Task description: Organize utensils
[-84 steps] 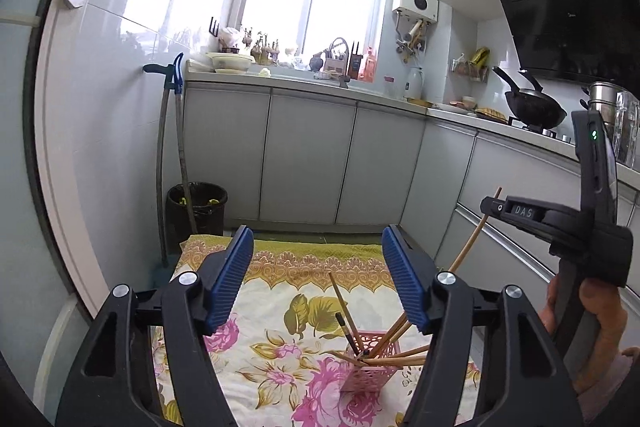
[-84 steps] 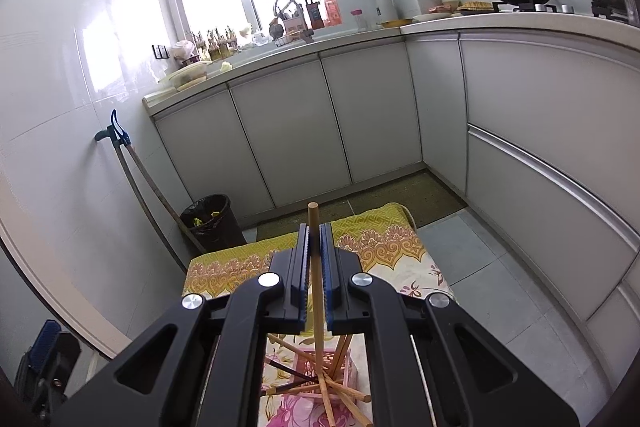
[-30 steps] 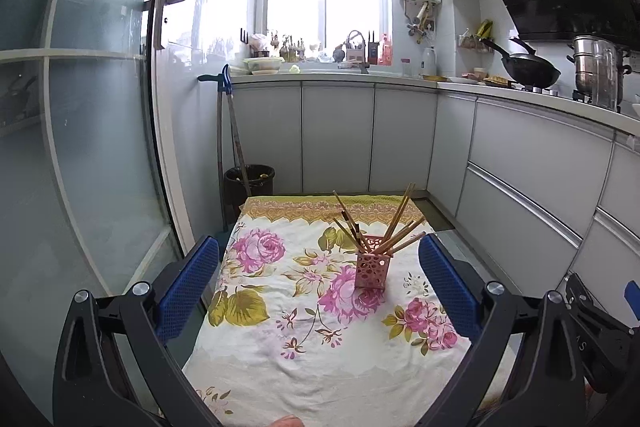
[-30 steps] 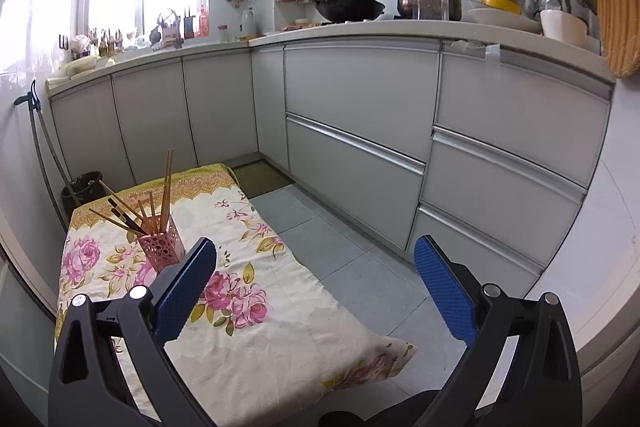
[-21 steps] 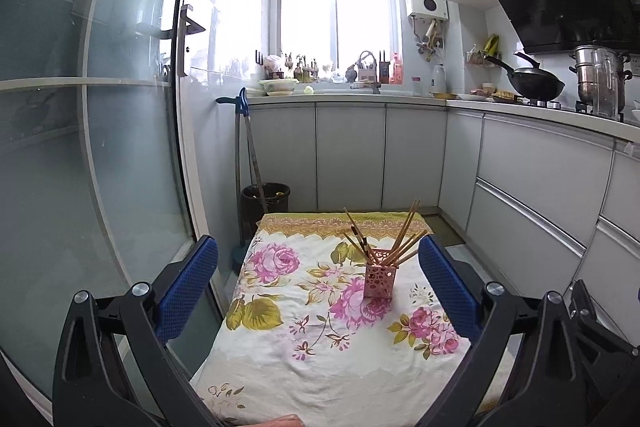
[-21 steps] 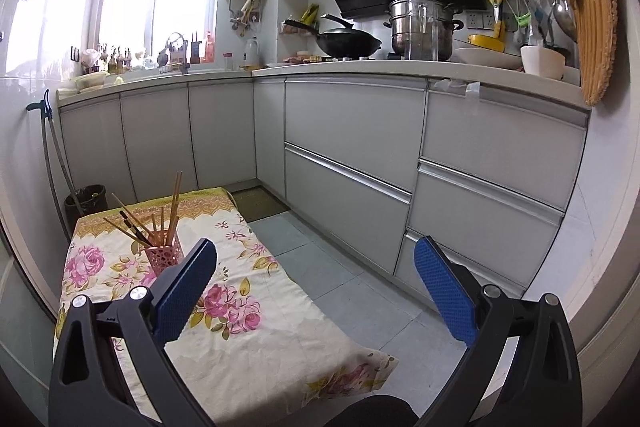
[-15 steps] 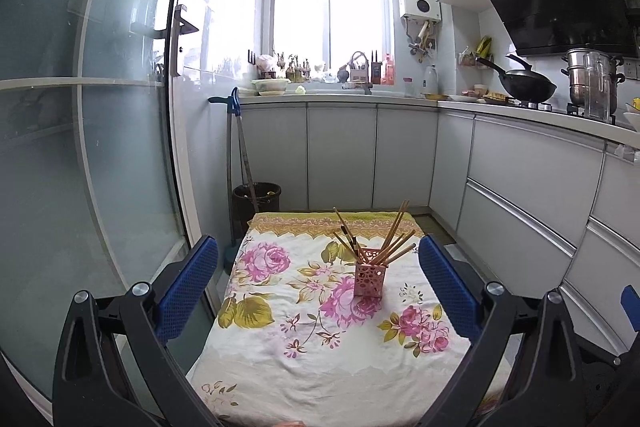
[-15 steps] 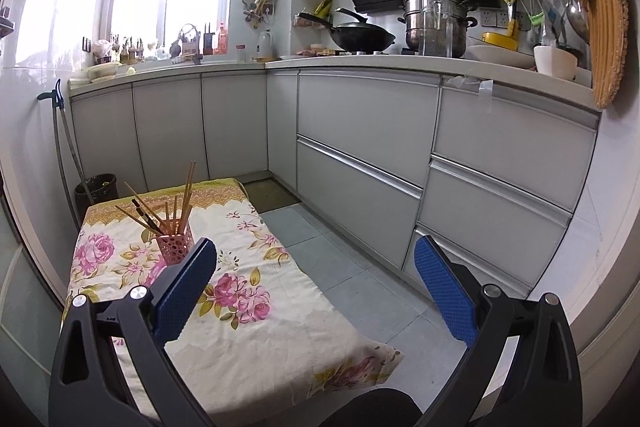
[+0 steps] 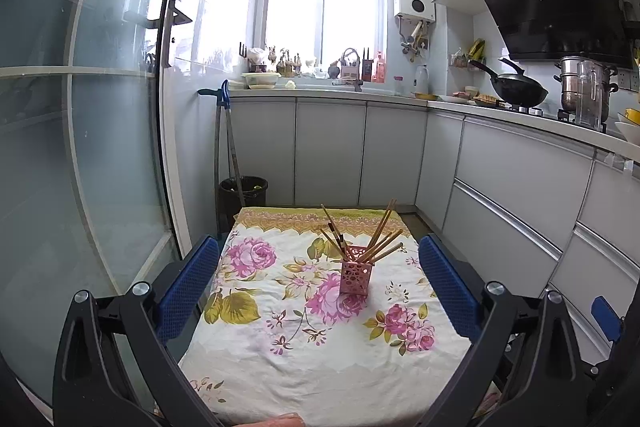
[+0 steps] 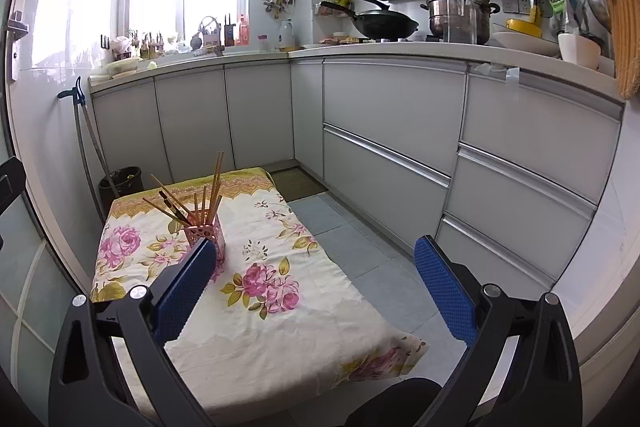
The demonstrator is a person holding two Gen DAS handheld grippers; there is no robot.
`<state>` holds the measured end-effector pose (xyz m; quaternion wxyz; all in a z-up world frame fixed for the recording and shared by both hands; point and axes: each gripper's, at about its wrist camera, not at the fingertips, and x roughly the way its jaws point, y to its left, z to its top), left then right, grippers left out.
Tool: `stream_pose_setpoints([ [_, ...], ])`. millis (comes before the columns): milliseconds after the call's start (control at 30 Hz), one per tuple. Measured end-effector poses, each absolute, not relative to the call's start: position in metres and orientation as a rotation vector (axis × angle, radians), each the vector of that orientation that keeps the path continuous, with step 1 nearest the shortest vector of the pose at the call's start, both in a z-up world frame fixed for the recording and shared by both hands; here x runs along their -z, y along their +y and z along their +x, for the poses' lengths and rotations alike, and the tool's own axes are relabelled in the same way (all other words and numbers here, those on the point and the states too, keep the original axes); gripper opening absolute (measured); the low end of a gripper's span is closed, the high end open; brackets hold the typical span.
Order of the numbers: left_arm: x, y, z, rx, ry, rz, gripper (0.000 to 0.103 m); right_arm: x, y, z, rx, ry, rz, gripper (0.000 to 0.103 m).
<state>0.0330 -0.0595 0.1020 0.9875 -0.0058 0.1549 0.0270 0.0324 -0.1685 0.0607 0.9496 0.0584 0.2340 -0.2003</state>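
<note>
A pink perforated holder (image 9: pixel 355 275) stands on the floral tablecloth (image 9: pixel 280 343), with several wooden chopsticks (image 9: pixel 382 229) fanned out of it. It also shows in the right wrist view (image 10: pixel 206 233) with its chopsticks (image 10: pixel 217 175). My left gripper (image 9: pixel 318 285) is open and empty, held back from the table's near edge. My right gripper (image 10: pixel 312 287) is open and empty, to the right of the holder and well back from it.
Grey kitchen cabinets (image 9: pixel 332 151) run along the back and right, with a wok (image 9: pixel 516 91) and pots on the counter. A black bin (image 9: pixel 242 189) and a mop stand behind the table. A glass door (image 9: pixel 80 147) is at the left. Tiled floor (image 10: pixel 360 247) lies right of the table.
The right gripper released the chopstick it held into the holder and opened. Both grippers pulled back away from the table, which now shows whole.
</note>
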Motion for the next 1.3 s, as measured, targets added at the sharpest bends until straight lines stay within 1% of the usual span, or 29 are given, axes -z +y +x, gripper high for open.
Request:
stream_pose_setpoints([
  [467, -0.109, -0.057, 0.027, -0.046, 0.276, -0.024, 0.096, -0.063, -0.163, 0.03, 0.396, 0.479, 0.11, 0.097],
  [600, -0.11, -0.054, 0.028, 0.009, 0.291, -0.065, 0.096, -0.065, -0.162, 0.027, 0.39, 0.471, 0.112, 0.096],
  [1300, -0.116, -0.06, 0.013, 0.031, 0.212, -0.014, 0.096, -0.069, -0.171, 0.017, 0.393, 0.462, 0.141, 0.097],
])
